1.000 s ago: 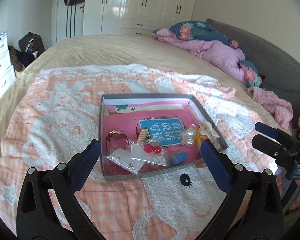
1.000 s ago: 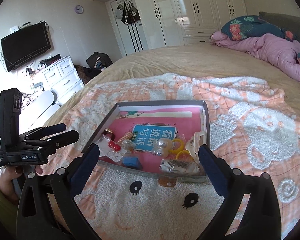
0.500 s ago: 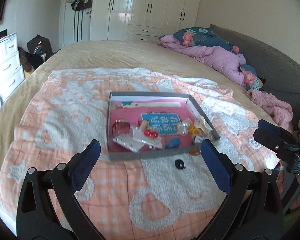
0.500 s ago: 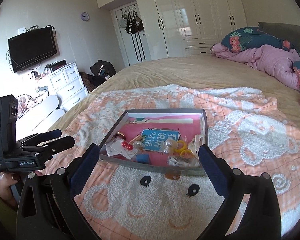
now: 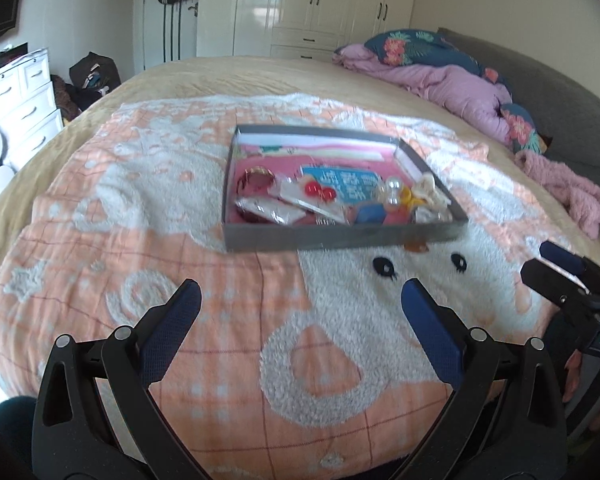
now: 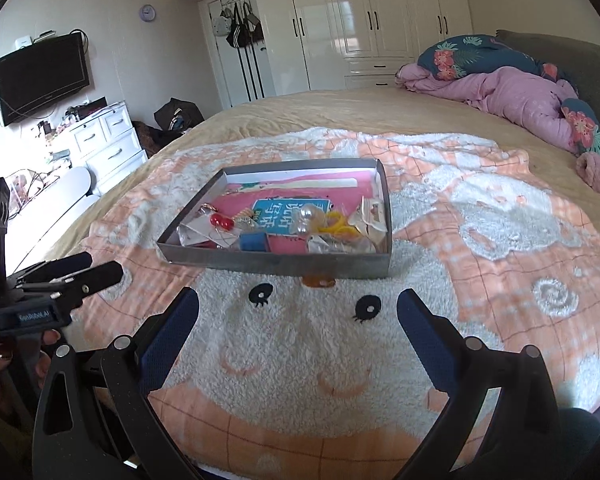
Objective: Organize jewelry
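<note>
Grey tray (image 5: 340, 236) now lies farther off; both tools, left (image 5: 300, 308) and right (image 6: 298, 312), have backed away, gaping empty.

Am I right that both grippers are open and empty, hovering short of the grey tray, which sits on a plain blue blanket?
Not quite: the blanket is peach and white with a cartoon face, as the right wrist view shows. The rest holds: left gripper and right gripper hang open and empty, short of the grey tray.
</note>
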